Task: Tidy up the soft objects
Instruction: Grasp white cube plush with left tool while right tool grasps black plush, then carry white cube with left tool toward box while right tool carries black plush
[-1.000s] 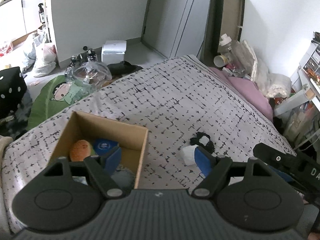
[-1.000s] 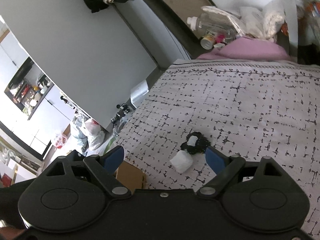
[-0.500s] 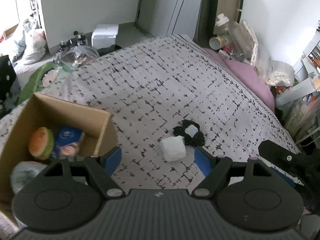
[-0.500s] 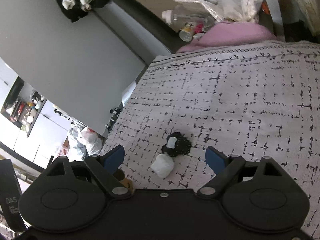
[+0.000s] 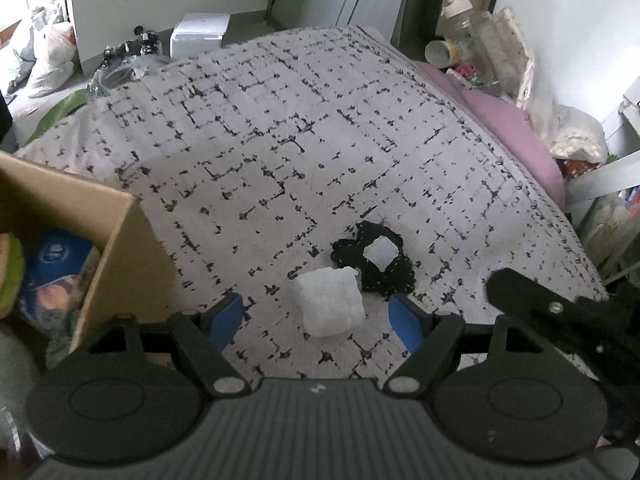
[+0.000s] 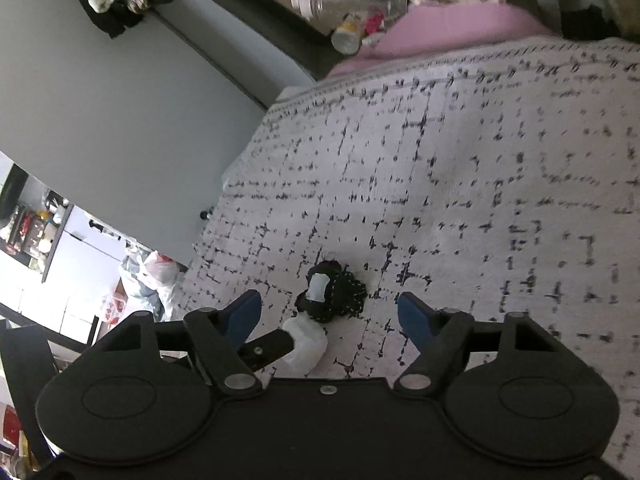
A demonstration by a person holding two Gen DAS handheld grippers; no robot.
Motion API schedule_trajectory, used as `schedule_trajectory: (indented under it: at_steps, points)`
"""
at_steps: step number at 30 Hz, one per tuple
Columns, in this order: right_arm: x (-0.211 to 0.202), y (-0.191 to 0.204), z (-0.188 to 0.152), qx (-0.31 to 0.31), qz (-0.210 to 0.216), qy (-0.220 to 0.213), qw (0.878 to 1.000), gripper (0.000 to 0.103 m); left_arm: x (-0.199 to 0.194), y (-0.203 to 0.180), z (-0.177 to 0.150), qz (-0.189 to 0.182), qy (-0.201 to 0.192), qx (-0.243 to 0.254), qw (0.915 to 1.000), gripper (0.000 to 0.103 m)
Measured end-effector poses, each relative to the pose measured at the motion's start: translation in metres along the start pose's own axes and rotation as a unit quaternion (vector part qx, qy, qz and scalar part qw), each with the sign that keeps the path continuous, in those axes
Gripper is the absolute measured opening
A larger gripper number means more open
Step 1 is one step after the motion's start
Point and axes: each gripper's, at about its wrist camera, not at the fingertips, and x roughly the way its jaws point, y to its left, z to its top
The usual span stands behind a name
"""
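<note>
Both grippers came down toward the bed since a sec ago, and the two loose items look bigger and closer in both views. The left gripper [image 5: 316, 316] is spread wide w/ nothing between its blue pads; it did not change its opening. The white wad [image 5: 330, 300] now lies right between and just ahead of its fingers, not touched yet. The right gripper [image 6: 328, 316] has just been closing a bit, but the pads stay apart and press on nothing; the black bundle [image 6: 332, 296] sits in the gap ahead of it, on the sheet.

What this means, in my judgement: each hand lines up on its own item, left for the wad, right for the bundle, so two pick-ups are being prepared at once, and the box is the likely goal after.

The wad and the bundle touch each other, near the middle of the bed [image 5: 280, 140]. In the right view one finger of the left gripper pokes in from the left, next to the wad.

Count, as far as I see:
- grippers: 2, both empty
- loose soft items on the bed: 2 (1 white wad, 1 black bundle w/ a pale tag)
- box [image 5: 120, 248]: 1, at the left edge, well apart from the pair
- items visible in the box: approx. 3, incl. a green-orange plush and a blue pack; the third is too blurred to tell.
</note>
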Motion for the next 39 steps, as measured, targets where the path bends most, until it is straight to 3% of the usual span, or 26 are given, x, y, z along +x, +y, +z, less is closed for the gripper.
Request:
schedule_trajectory:
  at_steps: [11,14,15,16,19,25,33,39]
  points:
    - [0.053,-0.006,0.004,0.010,-0.011,0.032,0.999,0.067,0.036,0.016,0.003,-0.001,0.022,-0.044,0.9988,0.071]
    - [0.064,-0.002,0.005,0.000,-0.020,0.035,0.999,0.067,0.036,0.018,0.003,0.002,0.015,-0.054,0.9984,0.056]
    - [0.067,0.000,0.006,-0.007,-0.023,0.034,0.999,0.067,0.036,0.020,0.003,0.006,0.016,-0.060,0.9981,0.044]
    - [0.069,0.004,0.005,-0.018,-0.028,0.032,0.999,0.067,0.036,0.022,0.004,0.007,0.017,-0.063,0.9978,0.043]
    - [0.077,0.014,0.003,-0.048,-0.046,0.027,0.997,0.066,0.034,0.025,0.006,0.000,0.019,-0.073,0.9971,0.042]
    - [0.088,0.029,-0.005,-0.117,-0.094,0.019,0.989,0.045,0.032,0.025,0.003,0.010,0.030,-0.064,0.9975,0.041]
    - [0.082,0.028,-0.008,-0.119,-0.078,0.034,0.989,0.019,0.028,0.025,-0.001,0.013,0.034,-0.057,0.9977,0.041]
    - [0.064,0.027,-0.008,-0.118,-0.072,0.031,0.990,0.017,0.016,0.021,-0.007,0.030,0.025,-0.043,0.9983,0.041]
